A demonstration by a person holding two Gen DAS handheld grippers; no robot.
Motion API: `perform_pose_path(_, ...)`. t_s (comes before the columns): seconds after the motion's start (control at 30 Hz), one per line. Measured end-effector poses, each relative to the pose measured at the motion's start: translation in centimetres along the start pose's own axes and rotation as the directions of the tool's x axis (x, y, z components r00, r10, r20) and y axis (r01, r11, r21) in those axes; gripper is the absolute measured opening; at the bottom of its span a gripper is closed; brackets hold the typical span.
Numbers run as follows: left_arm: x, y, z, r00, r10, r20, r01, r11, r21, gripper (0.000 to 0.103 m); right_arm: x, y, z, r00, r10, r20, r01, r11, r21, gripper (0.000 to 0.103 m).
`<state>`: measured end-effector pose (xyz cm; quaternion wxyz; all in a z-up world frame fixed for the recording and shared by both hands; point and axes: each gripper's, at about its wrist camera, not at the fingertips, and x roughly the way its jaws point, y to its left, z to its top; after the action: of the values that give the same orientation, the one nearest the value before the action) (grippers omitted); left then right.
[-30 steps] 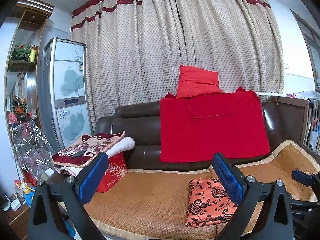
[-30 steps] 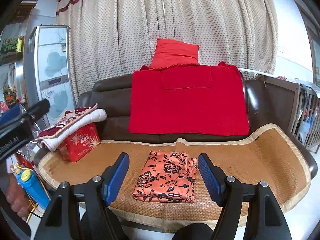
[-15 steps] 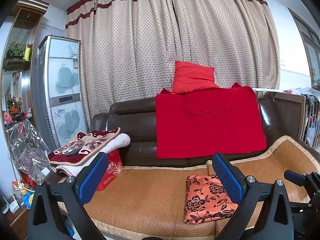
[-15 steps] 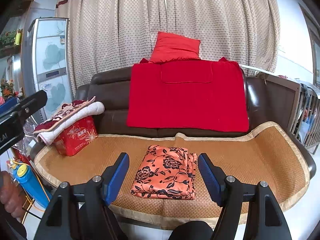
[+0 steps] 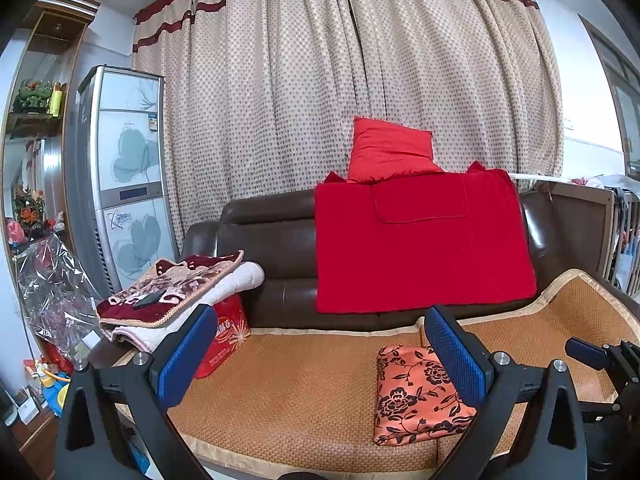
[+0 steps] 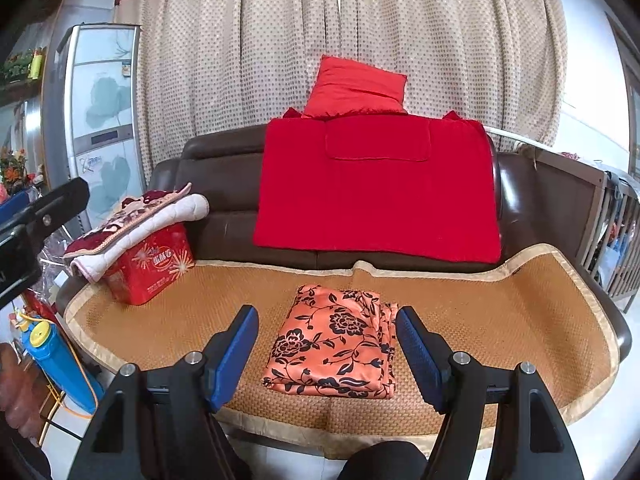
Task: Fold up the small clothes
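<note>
An orange cloth with black flowers (image 6: pixel 334 344) lies folded into a flat rectangle on the woven mat (image 6: pixel 500 312) of the sofa seat. It also shows in the left wrist view (image 5: pixel 416 396), at the lower right. My right gripper (image 6: pixel 326 354) is open and empty, held back from the sofa's front edge with the cloth between its jaws in view. My left gripper (image 5: pixel 320 354) is open and empty, further left and also off the sofa. The right gripper's tip (image 5: pixel 588 354) shows at the left view's right edge.
A red blanket (image 6: pixel 376 184) and red pillow (image 6: pixel 356 88) hang on the brown sofa back. A red box (image 6: pixel 150 268) with folded blankets (image 6: pixel 132 220) on top stands at the seat's left end. A tall white cabinet (image 5: pixel 120 184) stands left. A blue bottle (image 6: pixel 56 356) stands on the floor.
Both grippers have drawn back and tilted up a little, so the sofa sits lower in both views. The folded cloth has not moved.
</note>
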<state>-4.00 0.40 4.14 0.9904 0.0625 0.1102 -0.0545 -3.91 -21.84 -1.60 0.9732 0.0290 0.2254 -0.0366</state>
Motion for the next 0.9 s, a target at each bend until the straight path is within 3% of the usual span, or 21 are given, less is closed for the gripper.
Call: perform_pose_path(0.9, -0.2, 1.0, -1.1, 1.0, -0.009, -0.017, 0.009, 1.0, -0.001, 0.103, 0.0, 0.8, 0.0, 1.0, -0.018, -0.002, 0.018, 1.0, 0.006, 0.074)
